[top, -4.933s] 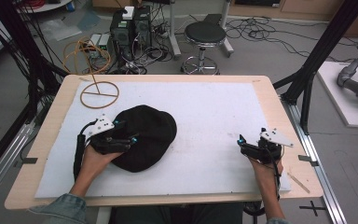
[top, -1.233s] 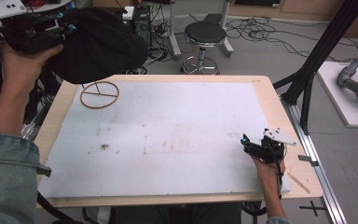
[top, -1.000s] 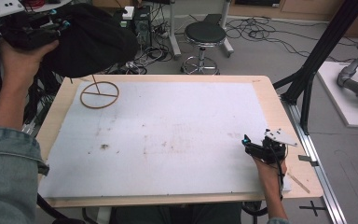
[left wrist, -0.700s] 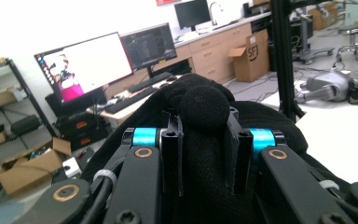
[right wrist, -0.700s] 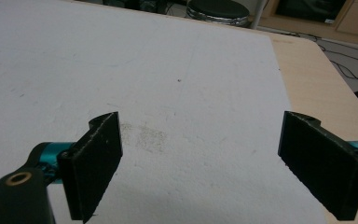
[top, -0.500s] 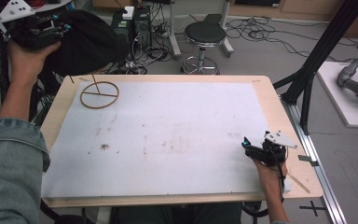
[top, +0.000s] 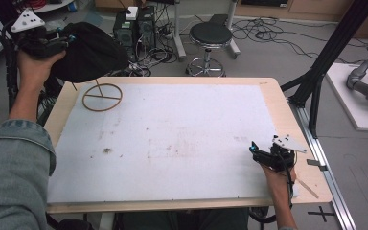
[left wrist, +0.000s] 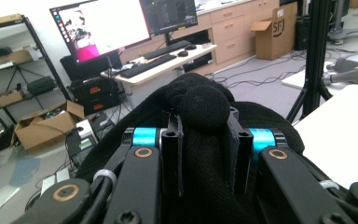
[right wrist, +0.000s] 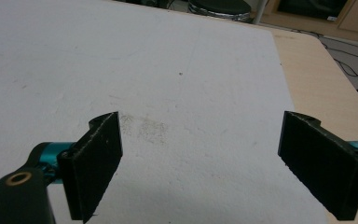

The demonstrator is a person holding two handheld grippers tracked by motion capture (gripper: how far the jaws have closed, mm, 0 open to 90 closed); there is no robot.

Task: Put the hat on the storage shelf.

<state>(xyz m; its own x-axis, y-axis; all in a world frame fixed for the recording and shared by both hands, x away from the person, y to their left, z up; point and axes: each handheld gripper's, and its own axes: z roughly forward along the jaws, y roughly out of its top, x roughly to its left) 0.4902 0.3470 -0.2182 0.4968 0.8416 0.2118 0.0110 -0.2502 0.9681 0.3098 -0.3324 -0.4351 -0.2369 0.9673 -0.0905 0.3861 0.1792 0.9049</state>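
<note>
My left gripper is shut on a black fabric hat and holds it in the air past the table's far left corner. In the left gripper view a fold of the hat bulges up between the closed jaws of my left gripper. Just below the hat, a wooden ring stand with a thin upright rod sits on the table. My right gripper rests near the front right of the white mat, open. The right gripper view shows my right gripper with bare mat between its jaws.
The mat's wooden border runs along the right, with black frame posts beyond it. A stool, computer boxes and cables stand on the floor behind the table. A sleeved forearm crosses the table's left edge.
The hat lay on the mat with my left gripper at it; now it hangs in the air at the far left. Over the last second it sank slightly toward the ring stand. My right gripper stayed put.
</note>
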